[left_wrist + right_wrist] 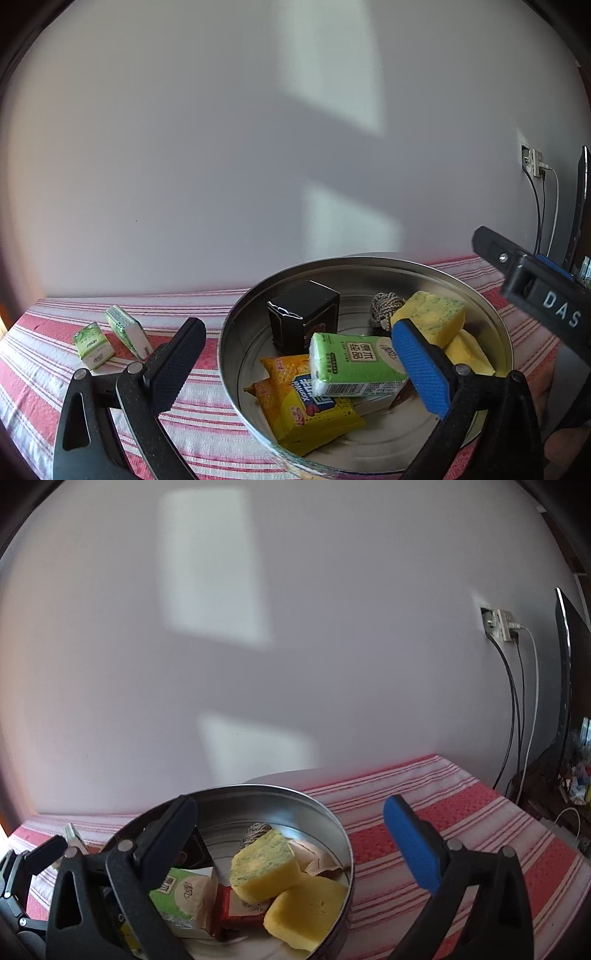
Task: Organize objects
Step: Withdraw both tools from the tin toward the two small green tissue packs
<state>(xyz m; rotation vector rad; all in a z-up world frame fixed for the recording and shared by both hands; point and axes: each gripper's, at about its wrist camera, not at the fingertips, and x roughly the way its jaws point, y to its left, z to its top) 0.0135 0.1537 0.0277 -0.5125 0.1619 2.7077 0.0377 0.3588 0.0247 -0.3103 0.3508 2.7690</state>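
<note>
A round metal tin sits on the red-and-white striped cloth. It holds a black box, a green tissue pack, a yellow snack bag, two yellow sponges, a twine ball and a red packet. Two small green tissue packs lie on the cloth left of the tin. My left gripper is open, straddling the tin's left rim, holding nothing. My right gripper is open above the tin's right side, empty.
A white wall rises right behind the table. A wall socket with hanging cables and a dark monitor edge are at the right. The right gripper's body shows at the right of the left wrist view. Striped cloth extends right of the tin.
</note>
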